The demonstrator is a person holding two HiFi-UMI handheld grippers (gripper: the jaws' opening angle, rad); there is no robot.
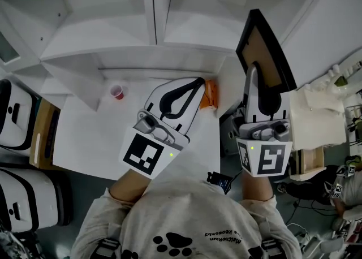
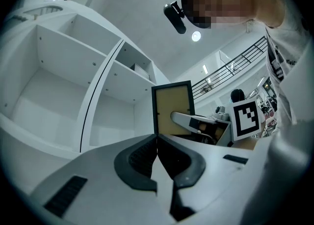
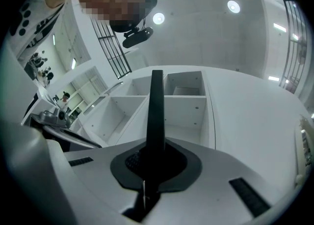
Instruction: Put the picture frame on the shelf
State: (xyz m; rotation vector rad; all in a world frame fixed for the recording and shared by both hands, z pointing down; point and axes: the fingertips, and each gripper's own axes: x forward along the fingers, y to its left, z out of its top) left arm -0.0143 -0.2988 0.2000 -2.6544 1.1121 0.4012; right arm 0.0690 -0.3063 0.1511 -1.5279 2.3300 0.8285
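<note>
White shelf (image 1: pixel 102 54) stands ahead of both grippers. Picture frame (image 1: pixel 266 43), black w/ tan back, is upright, its edge clamped in right gripper (image 1: pixel 253 71). Left gripper (image 1: pixel 198 81): jaws together, nothing btwn. Orange item (image 1: pixel 210 95) sits just right of its tip, red cup (image 1: pixel 116 91) well left.

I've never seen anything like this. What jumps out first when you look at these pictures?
The black picture frame stands out, clamped upright in the right gripper at the head view's right, held up before the tall white shelf. The left gripper is shut on nothing above a white table, and a small red cup sits on it farther left.
</note>
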